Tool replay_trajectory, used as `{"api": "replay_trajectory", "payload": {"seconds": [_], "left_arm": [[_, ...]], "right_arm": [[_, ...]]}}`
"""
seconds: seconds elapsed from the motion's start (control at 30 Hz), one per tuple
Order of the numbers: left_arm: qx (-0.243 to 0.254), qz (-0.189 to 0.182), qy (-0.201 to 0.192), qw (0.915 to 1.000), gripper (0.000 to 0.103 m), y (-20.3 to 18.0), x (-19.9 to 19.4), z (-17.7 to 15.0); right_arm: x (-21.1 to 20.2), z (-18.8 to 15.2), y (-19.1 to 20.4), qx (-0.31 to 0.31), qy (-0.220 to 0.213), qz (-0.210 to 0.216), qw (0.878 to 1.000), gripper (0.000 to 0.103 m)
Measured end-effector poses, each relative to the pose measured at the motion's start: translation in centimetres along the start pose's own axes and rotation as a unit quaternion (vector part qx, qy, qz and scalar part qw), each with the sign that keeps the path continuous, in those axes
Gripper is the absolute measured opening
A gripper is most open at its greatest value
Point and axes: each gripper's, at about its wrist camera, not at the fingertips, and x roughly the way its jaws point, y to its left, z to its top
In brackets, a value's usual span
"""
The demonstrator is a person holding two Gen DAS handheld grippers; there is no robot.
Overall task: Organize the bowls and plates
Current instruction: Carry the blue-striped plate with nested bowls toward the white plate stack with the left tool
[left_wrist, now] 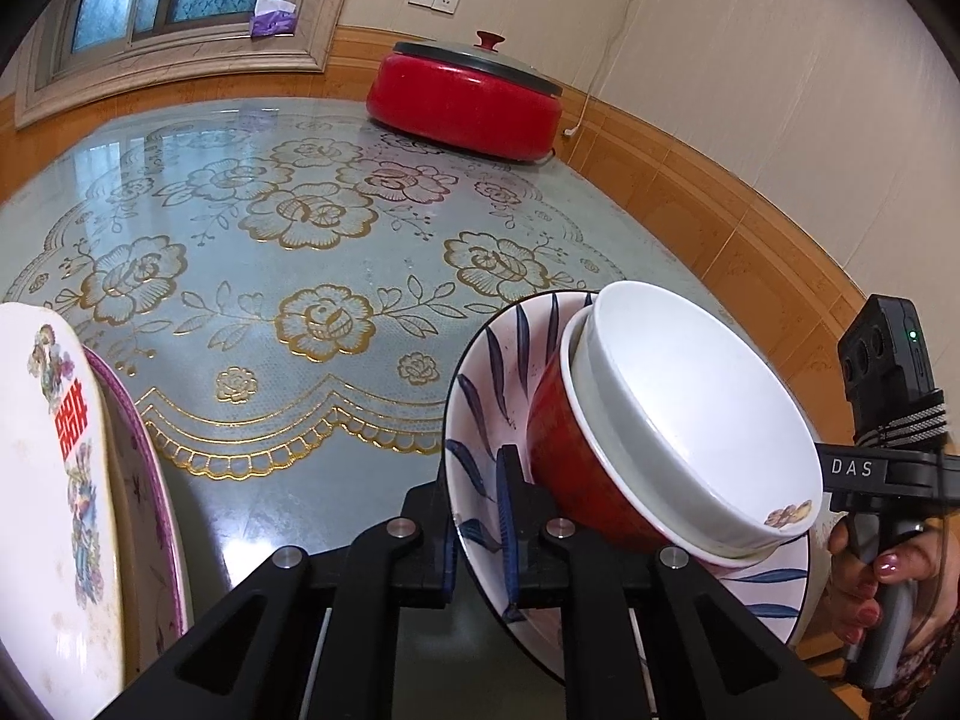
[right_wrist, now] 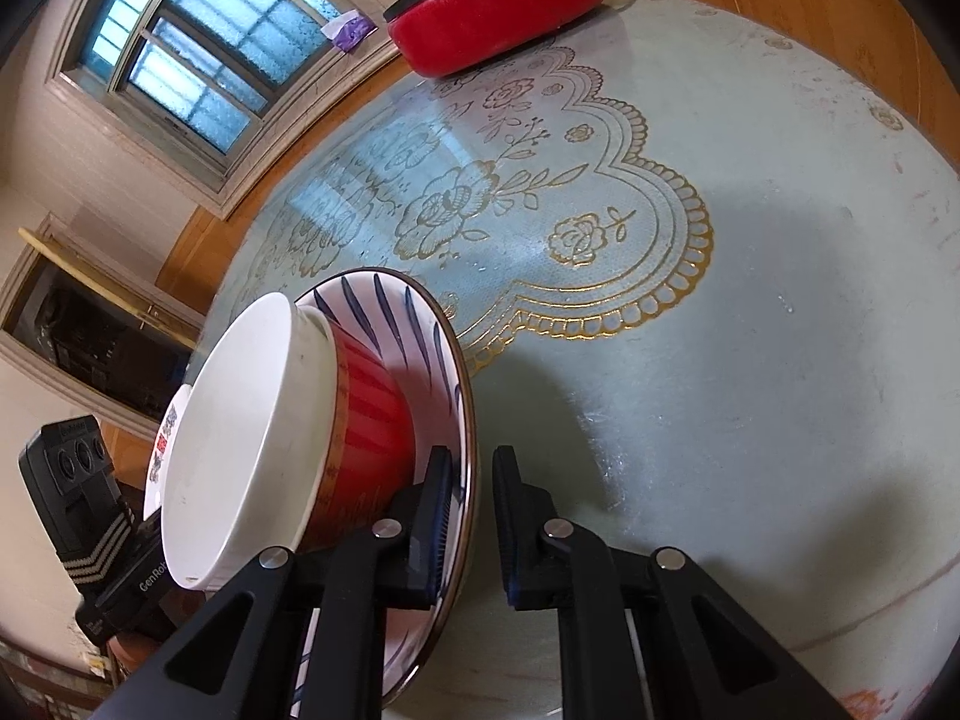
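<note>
A white plate with blue leaf marks (left_wrist: 480, 372) (right_wrist: 444, 360) carries a red bowl (left_wrist: 558, 438) (right_wrist: 372, 408) with a white bowl (left_wrist: 690, 396) (right_wrist: 240, 438) nested in it. The stack is held tilted above the table. My left gripper (left_wrist: 480, 516) is shut on the plate's rim, one finger on each face. My right gripper (right_wrist: 471, 516) straddles the opposite rim; its left finger (right_wrist: 438, 516) lies on the plate's inner face and its right finger (right_wrist: 510, 516) stands a little off the back. A white plate with red characters (left_wrist: 54, 468) and a purple-rimmed plate (left_wrist: 150, 480) stand at the left.
A red electric pot with a lid (left_wrist: 468, 96) (right_wrist: 492, 6) stands at the table's far side near the wall. The round table (left_wrist: 270, 228) (right_wrist: 720, 300) has a pale cloth with gold flowers. The window sill holds a purple pack (left_wrist: 273, 18).
</note>
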Motion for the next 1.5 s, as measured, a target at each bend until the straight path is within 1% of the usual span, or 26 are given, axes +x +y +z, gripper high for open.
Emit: {"api": "replay_trajectory", "payload": {"seconds": [0.07, 0.13, 0.2, 0.27, 0.33, 0.37, 0.47, 0.57, 0.63, 0.7, 0.77, 1.07, 1.27, 1.4, 1.5], "left_arm": [[-0.010, -0.003, 0.006, 0.9999, 0.013, 0.2, 0.1, 0.1], [-0.020, -0.004, 0.009, 0.9997, 0.019, 0.6, 0.3, 0.3], [-0.023, -0.006, 0.011, 0.9996, 0.020, 0.8, 0.2, 0.2], [-0.019, -0.003, 0.008, 0.9998, 0.019, 0.6, 0.0, 0.1], [-0.018, -0.007, 0.008, 0.9998, 0.012, 0.4, 0.0, 0.0], [-0.013, -0.007, 0.007, 0.9999, 0.010, 0.2, 0.0, 0.0], [0.004, 0.002, -0.001, 1.0000, 0.010, -0.2, 0.0, -0.1], [0.005, -0.003, -0.002, 1.0000, 0.010, 0.0, 0.0, 0.0], [0.007, -0.005, -0.002, 1.0000, 0.010, 0.0, 0.0, 0.1], [0.010, -0.001, -0.004, 0.9999, 0.010, -0.2, -0.1, 0.0], [0.013, 0.003, -0.004, 0.9999, 0.010, -0.3, -0.1, -0.1], [0.003, -0.007, 0.007, 0.9999, 0.010, -0.3, -0.2, 0.0], [-0.003, -0.008, 0.002, 1.0000, 0.008, -0.4, -0.5, 0.1], [-0.001, -0.005, -0.009, 0.9999, 0.008, -0.4, -0.9, 0.3], [-0.001, -0.003, -0.007, 1.0000, 0.008, -0.3, -0.9, 0.2]], "right_arm": [[0.0, 0.0, -0.1, 0.001, -0.001, 0.003, 1.000, 0.012], [0.1, 0.1, -0.2, 0.008, -0.001, 0.007, 1.000, 0.012], [0.2, 0.2, -0.4, 0.018, 0.000, 0.011, 1.000, 0.012], [0.2, 0.2, -0.3, 0.016, 0.000, 0.009, 1.000, 0.012], [0.2, 0.2, 0.0, 0.007, -0.001, 0.005, 1.000, 0.012], [0.1, 0.2, 0.0, 0.007, -0.002, 0.006, 1.000, 0.012], [0.1, 0.1, -0.1, 0.011, -0.003, 0.013, 1.000, 0.008], [0.1, 0.0, 0.0, 0.009, -0.007, 0.011, 1.000, 0.009], [0.2, 0.0, -0.3, 0.017, -0.011, 0.021, 1.000, 0.009], [0.3, 0.0, -0.6, 0.023, -0.013, 0.030, 0.999, 0.009], [0.2, 0.0, -0.5, 0.021, -0.016, 0.027, 0.999, 0.009], [0.0, -0.1, -0.8, 0.030, -0.018, 0.030, 0.999, 0.009], [0.0, -0.1, -0.9, 0.031, -0.019, 0.031, 0.999, 0.009], [-0.3, 0.1, -0.5, 0.026, -0.023, 0.033, 0.999, 0.010], [-0.3, 0.4, -0.3, 0.023, -0.024, 0.032, 0.999, 0.009]]}}
